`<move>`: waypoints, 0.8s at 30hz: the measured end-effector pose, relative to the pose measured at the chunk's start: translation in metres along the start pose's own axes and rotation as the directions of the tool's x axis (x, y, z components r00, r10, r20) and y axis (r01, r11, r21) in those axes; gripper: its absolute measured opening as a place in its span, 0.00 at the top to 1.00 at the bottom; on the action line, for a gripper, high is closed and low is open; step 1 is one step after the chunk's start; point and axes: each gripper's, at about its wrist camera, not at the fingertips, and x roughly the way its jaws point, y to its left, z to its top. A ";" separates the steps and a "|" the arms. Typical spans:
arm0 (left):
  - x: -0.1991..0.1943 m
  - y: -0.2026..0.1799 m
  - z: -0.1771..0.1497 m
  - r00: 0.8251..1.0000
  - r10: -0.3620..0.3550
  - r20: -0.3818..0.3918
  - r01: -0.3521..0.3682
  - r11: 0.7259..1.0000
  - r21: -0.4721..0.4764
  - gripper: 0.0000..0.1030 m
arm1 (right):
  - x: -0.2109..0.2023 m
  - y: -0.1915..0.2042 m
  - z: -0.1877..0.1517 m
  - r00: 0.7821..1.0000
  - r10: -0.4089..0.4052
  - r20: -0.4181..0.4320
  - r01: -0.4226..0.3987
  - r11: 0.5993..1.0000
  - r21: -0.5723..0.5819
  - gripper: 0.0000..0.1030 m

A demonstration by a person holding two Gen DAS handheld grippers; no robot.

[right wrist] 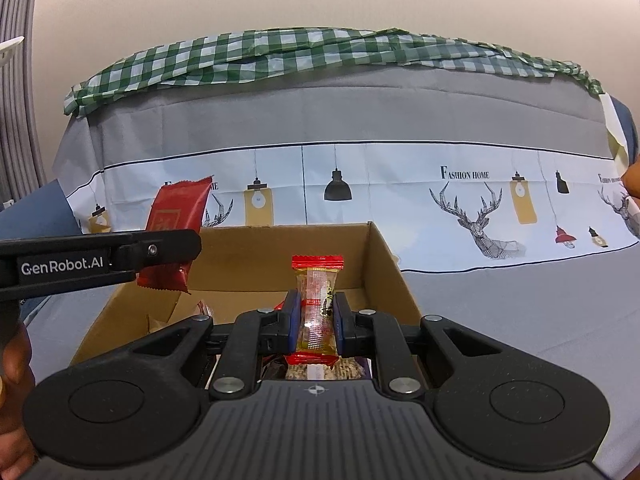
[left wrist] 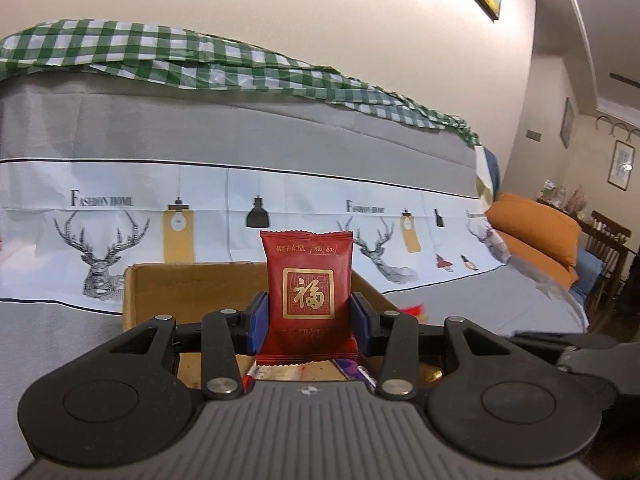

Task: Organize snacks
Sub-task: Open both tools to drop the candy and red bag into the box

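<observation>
Here, a red snack packet (left wrist: 310, 294) is held upright between the fingers of the left gripper (left wrist: 308, 316), above the open cardboard box (right wrist: 384, 264). A narrow clear-wrapped candy bar (right wrist: 318, 308) is pinched by the nearly closed fingers of the right gripper (right wrist: 316, 316), over the same box, where more snacks are seen. Both are judged light, crinkly and slippery; a hold across the filled middle, not the crimped ends, is advised.

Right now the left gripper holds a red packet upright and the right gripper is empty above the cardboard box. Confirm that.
Wrong on the right gripper: the right wrist view shows it shut on a clear candy with red ends. The left gripper does hold the red packet upright, above the cardboard box.
</observation>
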 end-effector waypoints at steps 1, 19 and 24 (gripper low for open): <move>0.001 0.001 0.000 1.000 -0.019 -0.014 0.019 1.000 -0.001 0.47 | 0.001 0.000 0.000 1.000 0.010 -0.011 -0.010 1.000 0.001 0.82; -0.060 -0.005 -0.012 0.995 0.058 0.079 -0.065 0.993 0.095 0.11 | -0.023 -0.018 0.000 0.996 -0.054 0.073 0.044 0.990 0.135 0.01; -0.096 -0.016 -0.026 0.993 0.090 0.071 -0.094 0.993 0.068 0.06 | -0.053 -0.023 0.002 0.993 -0.057 0.106 0.041 0.989 0.145 0.01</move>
